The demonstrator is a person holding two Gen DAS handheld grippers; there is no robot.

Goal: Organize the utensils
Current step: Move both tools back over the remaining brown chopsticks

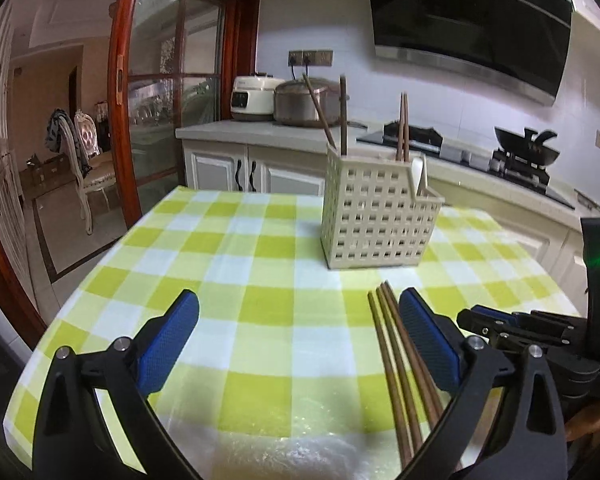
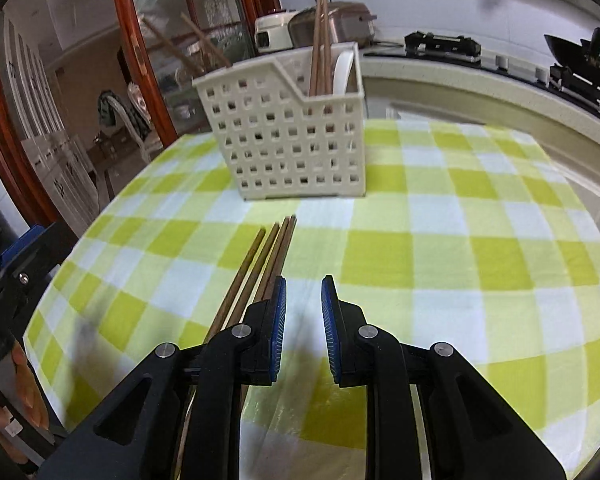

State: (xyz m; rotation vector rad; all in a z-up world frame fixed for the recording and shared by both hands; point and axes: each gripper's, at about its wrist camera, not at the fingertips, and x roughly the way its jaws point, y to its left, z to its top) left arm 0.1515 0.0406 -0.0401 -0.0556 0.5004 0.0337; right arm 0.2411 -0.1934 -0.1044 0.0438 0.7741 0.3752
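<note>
Kitchen counters and a stove lie behind the checked tablecloth (image 2: 420, 248). Loose chopsticks (image 2: 260, 264) lie bunched on the cloth, short of the perforated utensil basket (image 2: 292, 136), which already holds chopsticks and a white spoon (image 2: 342, 70).

The left gripper (image 1: 300, 340) has its fingers wide apart, empty, the bunch just beside its right finger. The right gripper (image 2: 303, 320) has its fingers narrowly apart, empty, beside the bunch.

Risks:
- Closing may catch several sticks or scatter them.
- The grippers are close and may collide.

Open cloth lies to the right; the table edge is near on the left.
</note>
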